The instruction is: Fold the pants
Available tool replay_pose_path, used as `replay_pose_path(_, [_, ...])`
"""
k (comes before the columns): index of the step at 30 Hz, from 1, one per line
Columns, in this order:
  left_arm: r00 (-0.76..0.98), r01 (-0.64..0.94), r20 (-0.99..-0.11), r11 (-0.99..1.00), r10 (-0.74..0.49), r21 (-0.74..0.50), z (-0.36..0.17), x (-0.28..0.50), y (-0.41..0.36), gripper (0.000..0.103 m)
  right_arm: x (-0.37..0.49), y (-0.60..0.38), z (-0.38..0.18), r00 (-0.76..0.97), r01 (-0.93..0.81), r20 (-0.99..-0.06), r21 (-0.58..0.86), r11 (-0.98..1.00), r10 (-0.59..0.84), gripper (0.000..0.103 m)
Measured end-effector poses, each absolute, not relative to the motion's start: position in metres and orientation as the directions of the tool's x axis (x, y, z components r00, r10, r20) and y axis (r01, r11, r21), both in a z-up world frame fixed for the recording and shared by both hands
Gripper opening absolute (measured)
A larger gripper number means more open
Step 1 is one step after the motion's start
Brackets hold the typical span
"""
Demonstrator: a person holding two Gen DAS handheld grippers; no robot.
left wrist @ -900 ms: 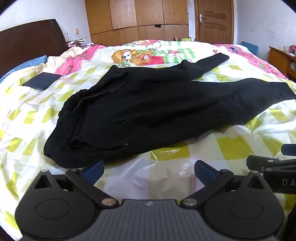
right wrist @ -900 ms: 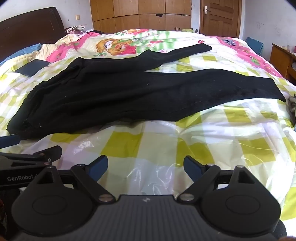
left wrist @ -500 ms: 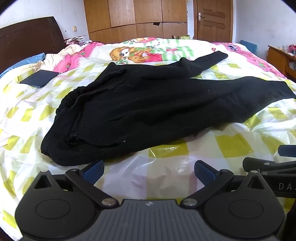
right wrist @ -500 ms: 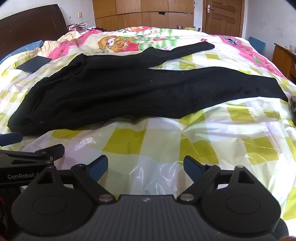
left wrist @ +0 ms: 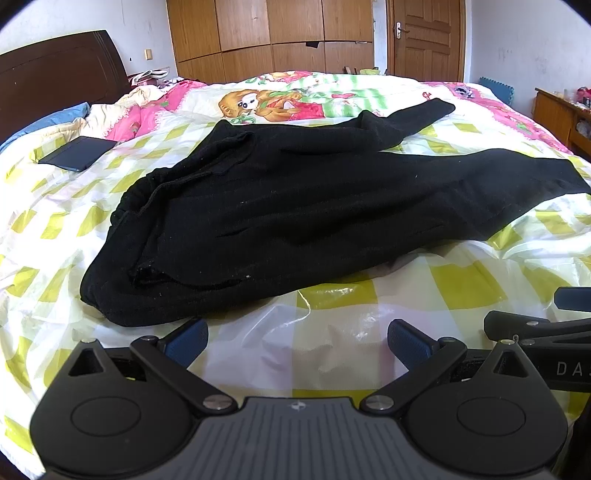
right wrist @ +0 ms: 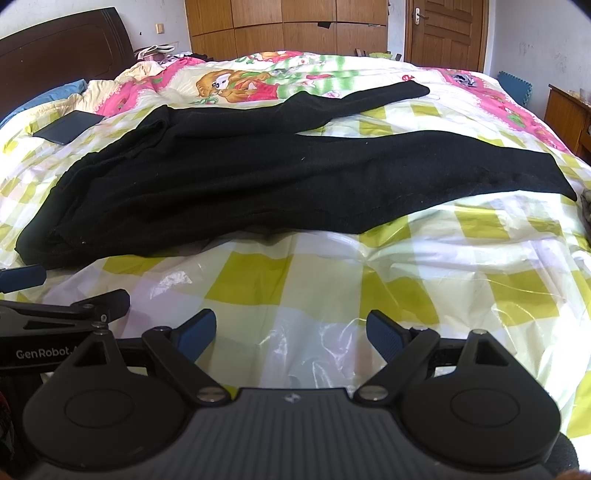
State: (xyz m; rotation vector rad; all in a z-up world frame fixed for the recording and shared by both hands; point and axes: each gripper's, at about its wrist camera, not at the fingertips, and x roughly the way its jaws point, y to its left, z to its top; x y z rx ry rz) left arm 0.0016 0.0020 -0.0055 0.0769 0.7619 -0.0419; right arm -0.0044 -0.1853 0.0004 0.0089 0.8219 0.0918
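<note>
Black pants point(left wrist: 295, 206) lie spread on the bed, waistband at the left, the two legs running right and splayed apart; they also show in the right wrist view point(right wrist: 258, 177). My left gripper point(left wrist: 297, 341) is open and empty, hovering just short of the pants' near waist corner. My right gripper point(right wrist: 291, 334) is open and empty over bare sheet in front of the near leg. Each gripper shows at the edge of the other's view: the right gripper point(left wrist: 535, 325), the left gripper point(right wrist: 66, 306).
The bed has a yellow-checked plastic-looking cover point(left wrist: 332, 347) and a cartoon quilt point(left wrist: 280, 99). A dark flat case point(left wrist: 75, 153) lies at the left. A dark headboard point(left wrist: 55, 74), wardrobes point(left wrist: 266, 33), a door point(left wrist: 424, 37) and a side cabinet point(left wrist: 561, 114) surround it.
Both views have risen and pulled back a little from the pants. The pants lie as before. Both grippers stay open.
</note>
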Motion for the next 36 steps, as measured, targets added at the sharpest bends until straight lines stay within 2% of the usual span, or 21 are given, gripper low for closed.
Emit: replay_pose_path(36, [0.727, 0.067, -0.687, 0.996, -0.002, 0.067, -0.0048, 0.0003, 0.003, 0.103, -0.004, -0.1844, -0.0009, 0.666, -0.089, -0.739, 0.059, 0.994, 0.103, 0.088])
